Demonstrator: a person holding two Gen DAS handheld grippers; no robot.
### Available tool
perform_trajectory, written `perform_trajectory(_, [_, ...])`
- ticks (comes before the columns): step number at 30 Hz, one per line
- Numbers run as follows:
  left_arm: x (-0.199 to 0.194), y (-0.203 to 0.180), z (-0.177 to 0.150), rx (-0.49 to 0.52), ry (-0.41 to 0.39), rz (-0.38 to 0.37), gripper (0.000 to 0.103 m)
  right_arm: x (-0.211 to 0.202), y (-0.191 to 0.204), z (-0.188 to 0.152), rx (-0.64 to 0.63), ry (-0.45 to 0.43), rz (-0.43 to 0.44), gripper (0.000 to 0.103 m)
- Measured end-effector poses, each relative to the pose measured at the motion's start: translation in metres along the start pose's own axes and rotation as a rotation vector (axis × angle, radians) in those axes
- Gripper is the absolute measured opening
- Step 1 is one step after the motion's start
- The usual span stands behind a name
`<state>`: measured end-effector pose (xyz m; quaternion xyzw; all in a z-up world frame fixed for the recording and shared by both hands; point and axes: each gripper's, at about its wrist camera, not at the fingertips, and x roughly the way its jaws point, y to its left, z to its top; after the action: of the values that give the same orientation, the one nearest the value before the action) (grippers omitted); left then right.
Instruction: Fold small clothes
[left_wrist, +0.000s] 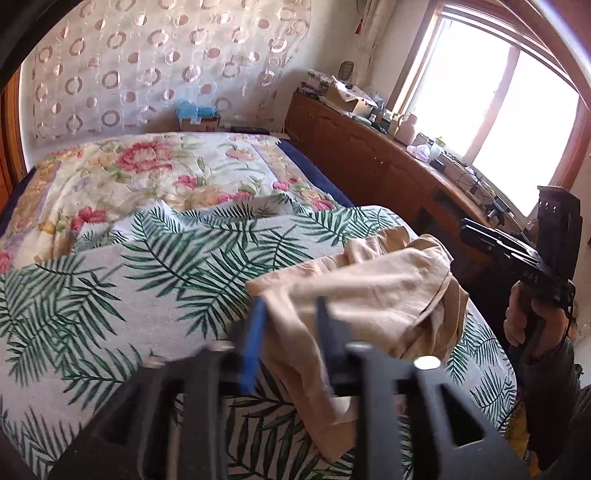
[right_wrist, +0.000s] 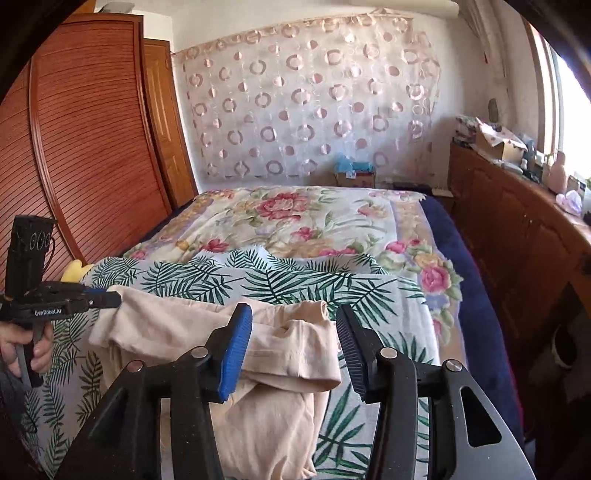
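Here we are at the foot of the bed (right_wrist: 476, 295), and a beige garment (right_wrist: 207, 332) lies bunched on the palm-leaf cover (right_wrist: 295, 280), one part draped down over the near edge of the mattress. Behind it, a floral quilt (right_wrist: 295, 218) spreads toward the curtain with rings (right_wrist: 314, 107).

The right hand-held gripper (right_wrist: 293, 350) hangs just above the cloth with its jaws apart. The blue pad (right_wrist: 236, 350) and the dark ribbed pad (right_wrist: 351, 350) stand clear on either side of a folded ridge of the garment, and neither presses on it. Released, then.

Over on the left, the left hand-held gripper (left_wrist: 291, 325) is blurred in its own camera. Its blue finger (left_wrist: 255, 343) and dark finger (left_wrist: 325, 328) show a gap between them, with beige fabric lying behind and beneath; the jaws look parted and not pinching, though the smear makes it hard to be sure. From the right wrist camera its tip (right_wrist: 107, 299) sits right at the far left corner of the garment, touching or just beside it.

A hand (right_wrist: 26, 347) grips the left tool's handle, and another hand (left_wrist: 521, 317) holds the right one beside the bed. A wooden cabinet (left_wrist: 369, 147) runs under the window (left_wrist: 498, 110), and a louvred wardrobe (right_wrist: 85, 147) stands at the left.
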<state>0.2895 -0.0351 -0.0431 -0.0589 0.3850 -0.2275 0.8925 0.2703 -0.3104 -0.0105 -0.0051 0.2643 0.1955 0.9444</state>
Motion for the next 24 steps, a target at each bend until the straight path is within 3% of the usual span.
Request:
perform_trajectory(2, [-0.008, -0.002, -0.001, 0.019, -0.008, 0.011, 0.045, -0.008, 0.002, -0.004, -0.023, 0.006, 0.001, 0.049])
perform_trajectory(4, [-0.015, 0.000, -0.006, 0.028, -0.009, 0.017, 0.057, -0.013, 0.002, -0.011, -0.042, 0.022, -0.002, 0.049])
perform_trajectory(6, [-0.019, 0.001, -0.015, 0.037, 0.003, 0.029, 0.060, -0.015, 0.001, -0.020, -0.061, 0.048, -0.003, 0.049])
perform_trajectory(14, [-0.001, 0.003, -0.055, 0.073, 0.148, 0.034, 0.061, -0.007, 0.009, -0.023, -0.108, 0.148, 0.052, 0.049])
perform_trajectory(24, [0.023, -0.010, -0.052, 0.111, 0.194, 0.012, 0.061, 0.033, 0.003, 0.006, -0.153, 0.167, 0.086, 0.049])
